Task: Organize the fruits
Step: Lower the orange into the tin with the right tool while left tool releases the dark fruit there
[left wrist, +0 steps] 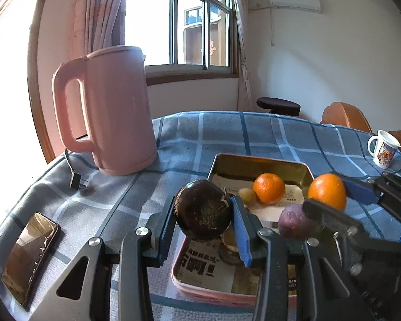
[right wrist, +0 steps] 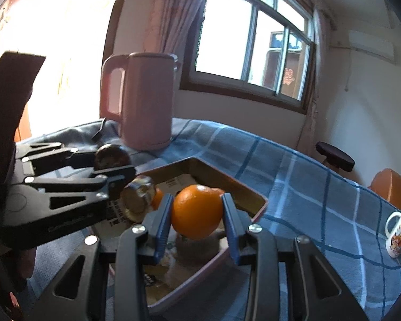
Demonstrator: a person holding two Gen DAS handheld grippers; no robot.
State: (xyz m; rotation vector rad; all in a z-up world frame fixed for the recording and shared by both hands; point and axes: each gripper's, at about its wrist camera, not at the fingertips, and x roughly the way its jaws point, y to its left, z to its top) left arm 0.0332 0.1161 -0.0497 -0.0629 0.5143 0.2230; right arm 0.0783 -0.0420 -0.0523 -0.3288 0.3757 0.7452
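My left gripper [left wrist: 203, 211] is shut on a dark purple round fruit [left wrist: 203, 210] and holds it above the near left part of a pink tin tray [left wrist: 262, 164] lined with newspaper. My right gripper [right wrist: 197, 212] is shut on an orange [right wrist: 196, 211], held over the same tray [right wrist: 251, 196]; it also shows in the left wrist view [left wrist: 327, 191]. In the tray lie another orange [left wrist: 269, 188], a small yellowish fruit [left wrist: 247, 196], a purple fruit [left wrist: 294, 222] and brownish round pieces [left wrist: 230, 246].
A pink kettle [left wrist: 115, 112] stands at the back left on the blue checked tablecloth [left wrist: 254, 133], its plug [left wrist: 77, 182] beside it. A phone [left wrist: 29, 256] lies at the near left. A white mug [left wrist: 383, 147] stands at the far right. Chairs stand beyond the table.
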